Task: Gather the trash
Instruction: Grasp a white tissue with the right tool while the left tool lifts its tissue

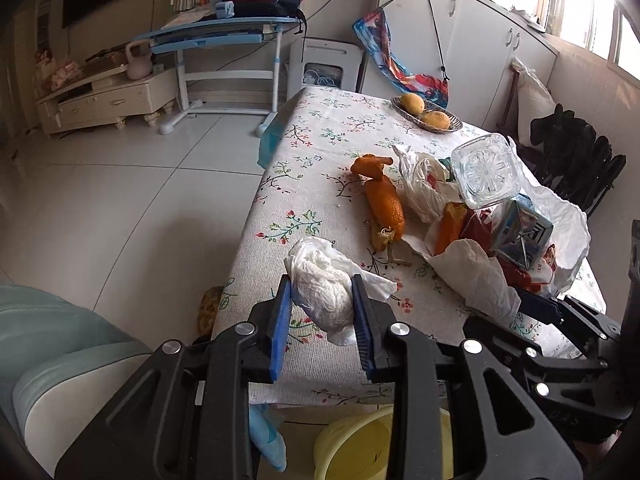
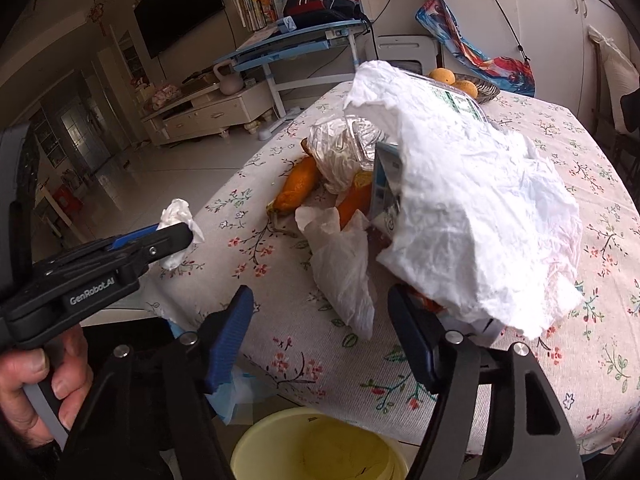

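Tissue (image 1: 324,292) sits clamped in my left tongs (image 1: 322,320) at the worktop (image 1: 320,120) edge. My right tongs (image 2: 320,332) stand open, gripping nothing, around a white bag (image 2: 348,280); orange peel (image 1: 384,204) and glass jar (image 1: 486,172) crowd behind, yellow bin (image 2: 312,448) below.

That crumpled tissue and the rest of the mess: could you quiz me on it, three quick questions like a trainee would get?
1. True or false: the left tool is shut on the crumpled tissue.
2. What sits below the table edge, ready for trash? A) yellow bin B) cardboard box C) black sack
3. Fill in: the right tool is open, and between its fingers lies a ____ plastic bag.

Key: 1 true; 2 A, the yellow bin; 3 white.
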A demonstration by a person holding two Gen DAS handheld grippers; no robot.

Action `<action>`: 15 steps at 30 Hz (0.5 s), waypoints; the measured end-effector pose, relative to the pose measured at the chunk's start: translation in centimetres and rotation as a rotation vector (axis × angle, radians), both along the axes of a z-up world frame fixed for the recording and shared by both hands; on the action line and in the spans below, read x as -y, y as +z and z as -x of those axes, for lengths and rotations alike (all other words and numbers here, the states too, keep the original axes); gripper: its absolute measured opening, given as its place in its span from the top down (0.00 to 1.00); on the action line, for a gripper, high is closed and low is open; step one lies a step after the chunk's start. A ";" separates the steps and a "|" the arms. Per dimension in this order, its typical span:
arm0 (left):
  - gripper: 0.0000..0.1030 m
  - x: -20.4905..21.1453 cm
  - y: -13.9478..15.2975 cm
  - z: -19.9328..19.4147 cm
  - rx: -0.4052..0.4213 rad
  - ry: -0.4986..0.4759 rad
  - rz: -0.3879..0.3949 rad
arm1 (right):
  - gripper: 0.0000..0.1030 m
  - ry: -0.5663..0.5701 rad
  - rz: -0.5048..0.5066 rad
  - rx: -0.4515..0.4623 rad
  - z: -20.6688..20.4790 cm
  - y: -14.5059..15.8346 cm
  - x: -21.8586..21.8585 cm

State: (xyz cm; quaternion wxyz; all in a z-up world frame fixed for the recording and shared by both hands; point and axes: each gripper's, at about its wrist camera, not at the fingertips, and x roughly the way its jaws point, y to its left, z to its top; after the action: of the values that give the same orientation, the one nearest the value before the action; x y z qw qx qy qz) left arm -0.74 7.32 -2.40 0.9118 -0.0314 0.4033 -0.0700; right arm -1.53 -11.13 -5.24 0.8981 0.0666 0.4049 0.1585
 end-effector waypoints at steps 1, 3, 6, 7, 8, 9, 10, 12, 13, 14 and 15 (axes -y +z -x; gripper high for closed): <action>0.73 0.0 -0.1 0.2 0.002 0.000 0.000 | 0.41 -0.002 0.000 -0.006 -0.4 -0.2 0.0; 0.73 0.0 0.0 0.3 0.006 0.000 0.001 | 0.49 -0.011 0.004 -0.017 -1.0 -0.6 -0.1; 0.73 0.0 0.1 0.7 0.014 -0.001 0.006 | 0.71 -0.022 0.014 -0.029 -1.5 -0.8 -0.1; 0.73 0.0 0.2 0.8 0.017 -0.002 0.007 | 0.83 -0.020 0.011 -0.035 -1.6 -0.8 0.0; 0.73 0.0 0.2 0.9 0.019 -0.003 0.007 | 0.87 -0.014 0.000 -0.039 -1.5 -0.7 0.1; 0.73 0.1 0.3 1.0 0.022 -0.005 0.007 | 0.88 -0.011 -0.002 -0.033 -1.2 -0.5 0.2; 0.73 0.1 0.3 1.1 0.026 -0.008 0.007 | 0.90 -0.003 -0.001 -0.024 -0.8 -0.3 0.1; 0.73 0.2 0.5 1.4 0.034 -0.014 0.008 | 0.91 0.018 -0.001 -0.017 -0.1 0.0 0.1; 0.73 0.2 0.5 1.7 0.039 -0.016 0.007 | 0.91 0.028 -0.002 -0.014 0.4 0.2 0.0; 0.73 0.3 0.6 1.9 0.043 -0.017 0.007 | 0.91 0.038 -0.006 -0.011 1.1 0.4 0.0; 0.73 0.3 0.7 2.2 0.047 -0.020 0.008 | 0.91 0.046 -0.011 -0.011 1.8 0.6 0.0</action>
State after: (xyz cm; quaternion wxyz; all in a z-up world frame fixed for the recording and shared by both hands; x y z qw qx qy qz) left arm -2.98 7.00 -1.72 0.9202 -0.0291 0.3817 -0.0815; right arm -3.31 -11.16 -4.63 0.8917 0.0630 0.4102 0.1809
